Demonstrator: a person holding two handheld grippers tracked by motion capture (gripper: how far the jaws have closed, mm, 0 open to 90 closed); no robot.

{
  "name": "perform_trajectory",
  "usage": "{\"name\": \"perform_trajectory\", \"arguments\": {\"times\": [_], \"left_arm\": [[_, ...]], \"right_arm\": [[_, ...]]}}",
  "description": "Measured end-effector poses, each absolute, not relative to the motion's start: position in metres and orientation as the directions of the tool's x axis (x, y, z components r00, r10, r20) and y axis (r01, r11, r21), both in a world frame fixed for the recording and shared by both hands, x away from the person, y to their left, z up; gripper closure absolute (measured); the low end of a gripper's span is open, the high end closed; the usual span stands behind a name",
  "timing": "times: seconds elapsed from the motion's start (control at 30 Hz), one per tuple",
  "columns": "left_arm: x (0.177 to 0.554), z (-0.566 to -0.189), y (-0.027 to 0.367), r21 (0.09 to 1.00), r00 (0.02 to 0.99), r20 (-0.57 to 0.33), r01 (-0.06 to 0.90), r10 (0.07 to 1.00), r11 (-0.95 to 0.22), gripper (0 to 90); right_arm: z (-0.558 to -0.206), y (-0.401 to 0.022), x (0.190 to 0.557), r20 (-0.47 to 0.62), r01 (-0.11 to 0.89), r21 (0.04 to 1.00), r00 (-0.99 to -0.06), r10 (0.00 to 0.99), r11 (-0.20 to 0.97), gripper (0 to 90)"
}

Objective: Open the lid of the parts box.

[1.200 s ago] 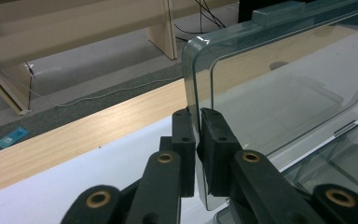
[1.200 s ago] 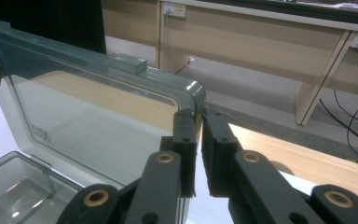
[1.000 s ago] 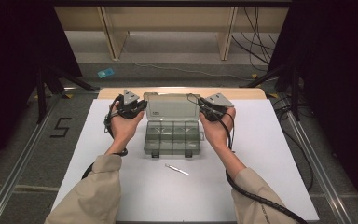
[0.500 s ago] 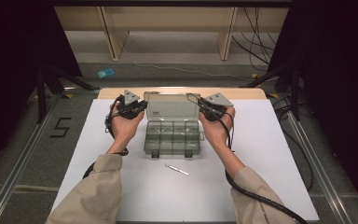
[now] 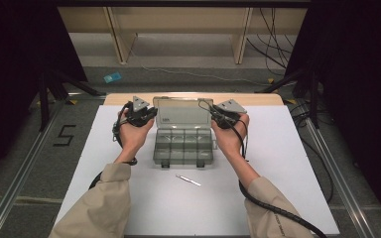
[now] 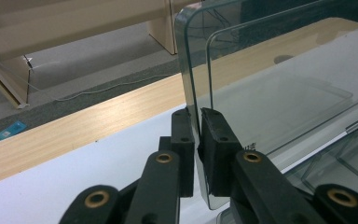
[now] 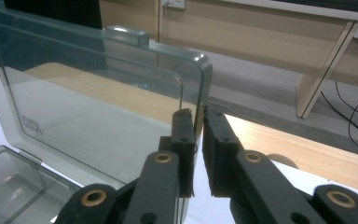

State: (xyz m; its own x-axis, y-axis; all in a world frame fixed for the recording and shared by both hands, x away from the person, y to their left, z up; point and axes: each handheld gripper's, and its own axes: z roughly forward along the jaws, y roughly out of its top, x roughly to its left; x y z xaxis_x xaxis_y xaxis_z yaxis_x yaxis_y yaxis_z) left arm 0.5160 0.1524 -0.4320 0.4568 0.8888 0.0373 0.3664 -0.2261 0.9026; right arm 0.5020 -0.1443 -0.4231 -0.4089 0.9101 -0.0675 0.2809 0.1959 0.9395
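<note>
Going left to right across the white table [image 5: 287,188]: your left hand [image 5: 131,136] carries the left gripper [image 5: 146,117], one of two you hold. In the left gripper view its two black jaws are clenched on the side edge of the lid [image 6: 279,93] of the clear plastic box, with the thin wall pinched between the pads [image 6: 214,140]. The lid stands raised, close to upright.

There is one clear plastic box [image 5: 183,146] on the table, sitting midway between your two hands, toward the far edge where a strip of wood shows. Its base lies flat and is split into compartments: from the high view you can count two rows of four, eight in all, though the dividers are faint through the clear plastic. What, if anything, lies in them cannot be told. Two small latches hang off the near edge of the base.

Just in front of the box, nearer to you and apart from it, lies one slim light-coloured stick-like item [image 5: 188,180], set at a slant on the table.

Further right, your right hand [image 5: 230,136] holds the right gripper [image 5: 217,117]. In the right gripper view its two jaws are likewise closed on the lid's other side edge [image 7: 200,93], near the rounded top corner, the pads [image 7: 184,135] pressing the plastic from both faces.

So both grippers grip the one lid, one at each side.
</note>
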Motion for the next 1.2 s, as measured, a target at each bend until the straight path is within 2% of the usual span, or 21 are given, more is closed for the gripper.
{"name": "perform_trajectory", "arguments": {"times": [0.53, 0.8, 0.9, 0.93, 0.97, 1.0, 1.03, 1.07, 1.17, 1.2], "left_arm": [[0.517, -0.444, 0.149, 0.885, 0.452, 0.045, 0.395, 0.891, -0.245, 82.0], [0.514, -0.453, 0.152, 0.872, 0.446, 0.038, 0.422, 0.894, -0.248, 77.4], [0.512, -0.452, 0.154, 0.855, 0.460, 0.032, 0.447, 0.887, -0.262, 71.7], [0.511, -0.452, 0.153, 0.859, 0.462, 0.013, 0.449, 0.887, -0.246, 67.1], [0.509, -0.452, 0.153, 0.857, 0.463, -0.001, 0.457, 0.886, -0.238, 67.1], [0.507, -0.451, 0.154, 0.854, 0.473, -0.002, 0.460, 0.881, -0.245, 63.7], [0.506, -0.451, 0.155, 0.857, 0.485, -0.014, 0.456, 0.874, -0.240, 63.7], [0.505, -0.451, 0.155, 0.865, 0.490, -0.045, 0.455, 0.870, -0.211, 61.5], [0.497, -0.448, 0.156, 0.858, 0.502, -0.037, 0.459, 0.864, -0.230, 39.4], [0.491, -0.447, 0.156, 0.860, 0.508, -0.035, 0.454, 0.860, -0.233, 26.5]], "right_arm": [[-0.435, -0.147, 0.504, -0.065, 0.319, 0.923, -0.421, 0.905, 0.215, 81.8], [-0.440, -0.150, 0.503, -0.086, 0.317, 0.919, -0.423, 0.902, 0.236, 73.8], [-0.441, -0.151, 0.502, -0.065, 0.321, 0.920, -0.442, 0.894, 0.226, 64.8], [-0.441, -0.151, 0.500, -0.039, 0.335, 0.918, -0.456, 0.889, 0.212, 55.3], [-0.441, -0.151, 0.500, -0.039, 0.335, 0.918, -0.456, 0.889, 0.212, 55.3], [-0.441, -0.153, 0.499, -0.039, 0.319, 0.922, -0.487, 0.872, 0.220, 46.4], [-0.441, -0.153, 0.499, -0.039, 0.319, 0.922, -0.487, 0.872, 0.220, 46.4], [-0.441, -0.153, 0.497, -0.015, 0.337, 0.917, -0.504, 0.863, 0.212, 42.3], [-0.442, -0.154, 0.491, -0.016, 0.333, 0.913, -0.548, 0.836, 0.236, 32.7], [-0.442, -0.156, 0.485, -0.013, 0.336, 0.907, -0.580, 0.815, 0.254, 30.6]]}}
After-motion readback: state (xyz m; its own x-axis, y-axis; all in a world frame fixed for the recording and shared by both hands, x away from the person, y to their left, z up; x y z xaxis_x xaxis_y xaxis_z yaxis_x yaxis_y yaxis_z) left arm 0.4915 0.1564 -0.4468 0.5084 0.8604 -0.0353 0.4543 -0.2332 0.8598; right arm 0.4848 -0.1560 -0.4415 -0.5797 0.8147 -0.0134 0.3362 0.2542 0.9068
